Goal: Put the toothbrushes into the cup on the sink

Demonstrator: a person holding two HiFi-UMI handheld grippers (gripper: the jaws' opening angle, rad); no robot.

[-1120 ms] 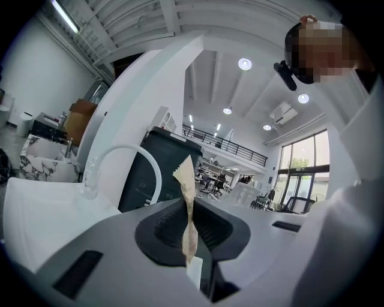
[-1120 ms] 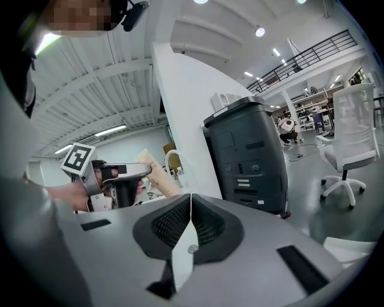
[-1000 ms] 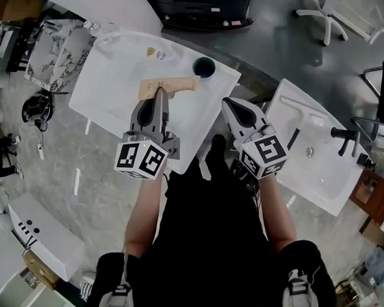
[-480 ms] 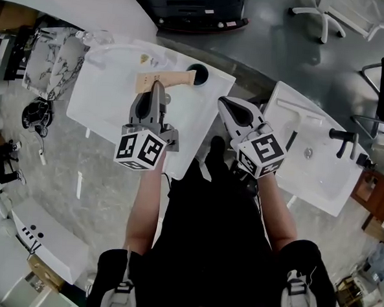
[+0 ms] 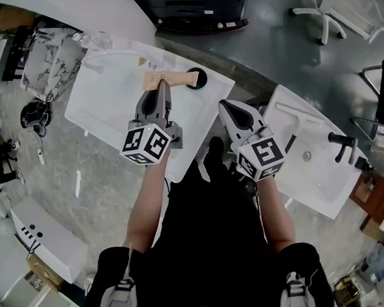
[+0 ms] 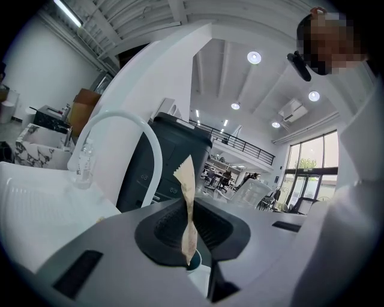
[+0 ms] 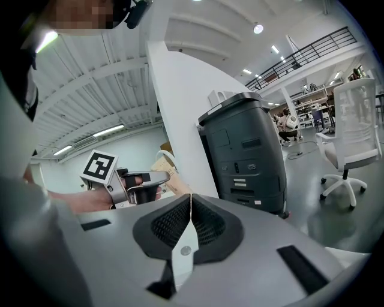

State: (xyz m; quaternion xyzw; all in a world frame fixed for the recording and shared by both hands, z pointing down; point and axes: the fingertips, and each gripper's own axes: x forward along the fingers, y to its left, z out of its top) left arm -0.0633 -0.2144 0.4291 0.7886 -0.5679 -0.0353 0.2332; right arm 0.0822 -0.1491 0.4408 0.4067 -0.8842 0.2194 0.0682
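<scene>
packet point(image 5: 179, 81) nearer cup point(image 5: 200, 75), in hand-held gripper point(image 5: 162, 85)

Both arms out front, only the left one's actually holding anything

Left gripper point(image 5: 162, 84) points at 12 o'clock, jaws pinched on a tan toothbrush packet point(image 5: 177, 81) held crosswise at the tips. Right gripper point(image 5: 225, 104) sits off at its 3 o'clock, angled toward 11, jaws pressed together with nothing in them. Left forearm point(image 5: 147, 202) reaches a bit further out than the right forearm point(image 5: 274, 210).
</scene>
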